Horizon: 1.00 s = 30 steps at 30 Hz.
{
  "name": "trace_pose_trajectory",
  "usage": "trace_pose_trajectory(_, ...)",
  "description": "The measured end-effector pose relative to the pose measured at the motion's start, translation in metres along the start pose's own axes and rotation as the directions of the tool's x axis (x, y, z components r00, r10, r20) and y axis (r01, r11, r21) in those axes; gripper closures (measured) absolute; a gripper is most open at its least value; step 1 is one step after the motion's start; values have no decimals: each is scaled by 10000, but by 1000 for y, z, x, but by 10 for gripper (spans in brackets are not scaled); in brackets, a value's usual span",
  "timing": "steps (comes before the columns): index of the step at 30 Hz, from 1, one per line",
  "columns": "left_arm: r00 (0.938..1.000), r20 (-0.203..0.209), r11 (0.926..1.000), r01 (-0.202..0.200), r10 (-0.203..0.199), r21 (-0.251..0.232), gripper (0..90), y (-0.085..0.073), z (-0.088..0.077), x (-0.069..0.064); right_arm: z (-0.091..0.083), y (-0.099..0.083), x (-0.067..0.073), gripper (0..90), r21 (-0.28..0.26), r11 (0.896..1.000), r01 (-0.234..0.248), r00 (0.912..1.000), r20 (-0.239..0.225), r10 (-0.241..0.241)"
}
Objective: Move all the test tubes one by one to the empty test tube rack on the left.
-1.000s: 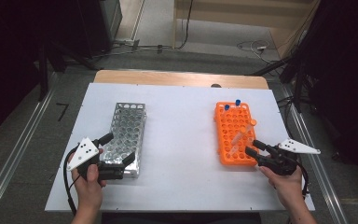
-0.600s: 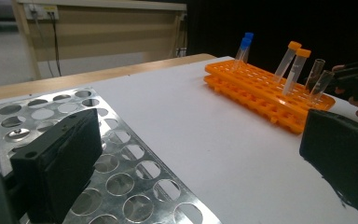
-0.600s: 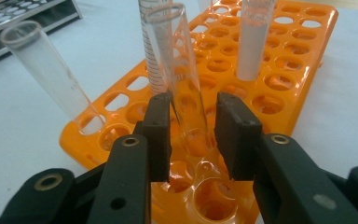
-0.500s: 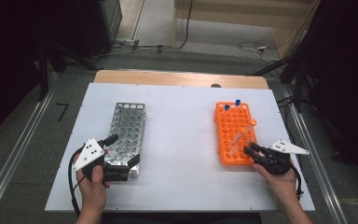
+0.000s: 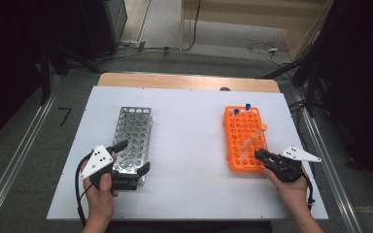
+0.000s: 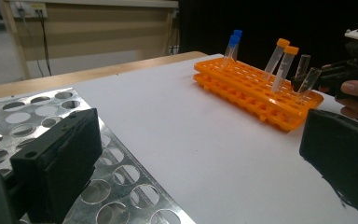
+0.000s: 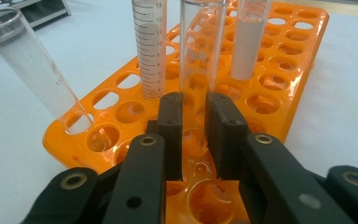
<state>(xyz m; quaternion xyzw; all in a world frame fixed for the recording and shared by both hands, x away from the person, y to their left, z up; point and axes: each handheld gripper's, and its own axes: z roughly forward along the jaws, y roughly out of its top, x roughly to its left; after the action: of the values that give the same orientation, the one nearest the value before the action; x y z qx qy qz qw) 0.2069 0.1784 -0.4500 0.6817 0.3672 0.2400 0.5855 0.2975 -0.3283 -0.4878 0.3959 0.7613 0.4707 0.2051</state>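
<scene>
Black jaws of my right hand-held gripper [image 7: 195,116] have just been closing and now clamp a clear uncapped tube [image 7: 200,51] low on its wall; the tube stands upright in a hole near the closer end of the orange rack [image 5: 237,131]. In the right gripper view, one more open clear tube [image 7: 28,65] leans to the left in the corner of the rack, a graduated tube [image 7: 150,46] stands just left of the held one, and a frosted tube [image 7: 249,37] stands just right of it. From above, two blue-capped tubes [image 5: 242,108] sit at the far end of the rack, which lies on the right half of the white table [image 5: 189,145].

My left hand-held gripper [image 5: 132,161] has its jaws spread wide around the near end of the metal rack [image 5: 133,128]; one jaw lies over the perforated top plate and the other hangs beside the rack, above the table. I see no tube between them.
</scene>
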Motion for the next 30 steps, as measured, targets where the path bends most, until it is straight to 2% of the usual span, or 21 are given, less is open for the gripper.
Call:
trace_pose_trajectory(2, 10000, 35, 10000, 30, -30, -26, 0, 0, 0, -1, -2, 1, -1, 740, -108, 9999, -113, 9999, -85, 112)
trace_pose_trajectory(9, 10000, 47, 9999, -49, 49, -93, 0, 2, 0, -5, -13, 9, 1, 741, -488, 9988, 26, 10000, 26, -25)
trace_pose_trajectory(11, 9999, 83, 10000, -65, 65, -49, 0, 2, 1, -6, -19, 13, 1, 741, -600, 9981, -109, 9999, -119, 102)
trace_pose_trajectory(16, 9999, 92, 10000, -45, 46, -29, 0, 2, 2, -7, -27, 18, 6, 741, -584, 9983, -34, 9995, -303, 16)
trace_pose_trajectory(24, 9997, 254, 10000, -40, 41, -40, 0, 3, 3, -10, -43, 20, 23, 741, -421, 9991, 106, 9948, -1007, -148)
trace_pose_trajectory(30, 9985, 540, 9999, 100, -98, -23, 0, 6, 7, -15, -45, 24, 39, 741, -385, 9986, 359, 9839, -1740, -420)
